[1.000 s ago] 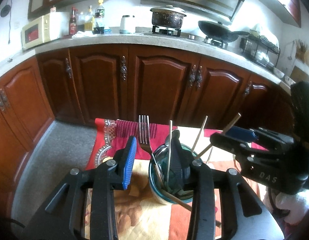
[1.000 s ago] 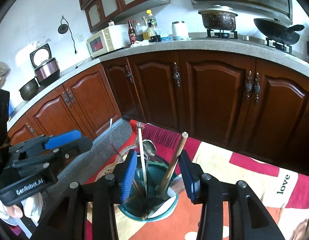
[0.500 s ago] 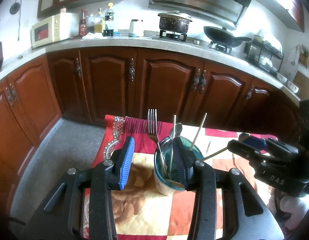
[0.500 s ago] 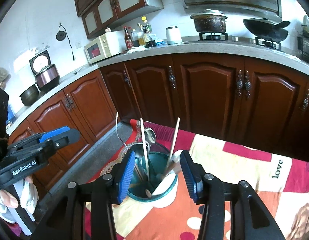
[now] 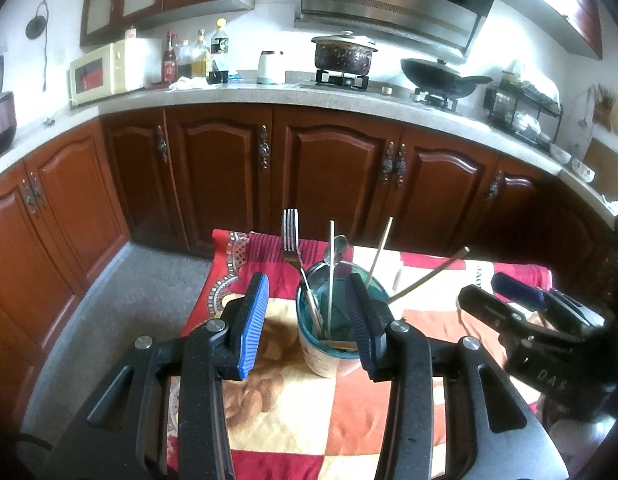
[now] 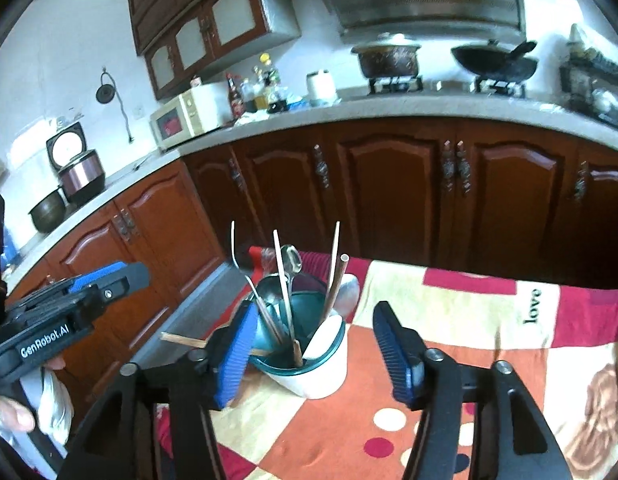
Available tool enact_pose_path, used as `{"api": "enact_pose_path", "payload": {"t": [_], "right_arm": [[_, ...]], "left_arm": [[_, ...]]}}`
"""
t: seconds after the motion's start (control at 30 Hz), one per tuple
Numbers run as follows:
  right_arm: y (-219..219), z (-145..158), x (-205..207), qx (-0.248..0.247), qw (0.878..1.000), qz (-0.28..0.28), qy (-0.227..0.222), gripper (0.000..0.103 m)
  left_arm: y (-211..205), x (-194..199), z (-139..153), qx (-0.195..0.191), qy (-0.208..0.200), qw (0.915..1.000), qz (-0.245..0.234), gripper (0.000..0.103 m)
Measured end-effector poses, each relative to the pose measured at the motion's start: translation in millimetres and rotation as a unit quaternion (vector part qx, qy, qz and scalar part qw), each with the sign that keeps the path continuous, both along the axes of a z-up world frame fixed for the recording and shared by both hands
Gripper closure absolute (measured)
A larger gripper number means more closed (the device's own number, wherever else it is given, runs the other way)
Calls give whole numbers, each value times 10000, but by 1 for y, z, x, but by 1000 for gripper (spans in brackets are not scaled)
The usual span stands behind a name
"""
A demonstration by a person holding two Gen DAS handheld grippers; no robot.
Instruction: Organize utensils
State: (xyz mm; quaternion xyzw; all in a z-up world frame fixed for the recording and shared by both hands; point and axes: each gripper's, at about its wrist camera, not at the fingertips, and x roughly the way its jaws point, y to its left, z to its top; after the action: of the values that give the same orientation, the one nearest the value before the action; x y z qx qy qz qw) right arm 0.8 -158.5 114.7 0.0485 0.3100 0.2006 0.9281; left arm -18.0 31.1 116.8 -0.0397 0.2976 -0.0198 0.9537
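Standing upright on the patchwork-cloth-covered surface (image 5: 309,420), the white cup with a teal rim (image 5: 329,354) is holding a steel fork (image 5: 291,236), a spoon (image 5: 336,249) and wooden chopsticks (image 5: 429,276). The left gripper (image 5: 307,324) is hovering just before it, blue-padded fingers (image 5: 251,324) spread wide and gripping nothing; the right gripper (image 6: 315,354) is likewise gaping, empty, beside the cup

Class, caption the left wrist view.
Open left gripper faces a cup holding fork, spoon and chopsticks.
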Motion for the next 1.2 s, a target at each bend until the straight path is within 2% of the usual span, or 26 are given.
{"api": "enact_pose_path", "payload": {"t": [0.13,0.27,0.33,0.5,1.2], "right_arm": [[8,11,-15,-125,9995,-200,-204,36],[10,19,-28,-132,9986,-359,-360,34],[10,21,-31,-185,9980,-484,-372,28],[11,22,-36,-231,9976,-515,-394,27],[2,25,-43,-374,9961,-675,-419,27]], "left_arm": [[-9,-12,3,48,-100,9999,27,64],[-17,-20,4,94,-144,9998,32,64],[-19,-22,5,116,-172,9998,42,64],[-27,-30,5,243,-259,9993,101,64],[-23,-37,6,193,-285,9991,234,64]]}}
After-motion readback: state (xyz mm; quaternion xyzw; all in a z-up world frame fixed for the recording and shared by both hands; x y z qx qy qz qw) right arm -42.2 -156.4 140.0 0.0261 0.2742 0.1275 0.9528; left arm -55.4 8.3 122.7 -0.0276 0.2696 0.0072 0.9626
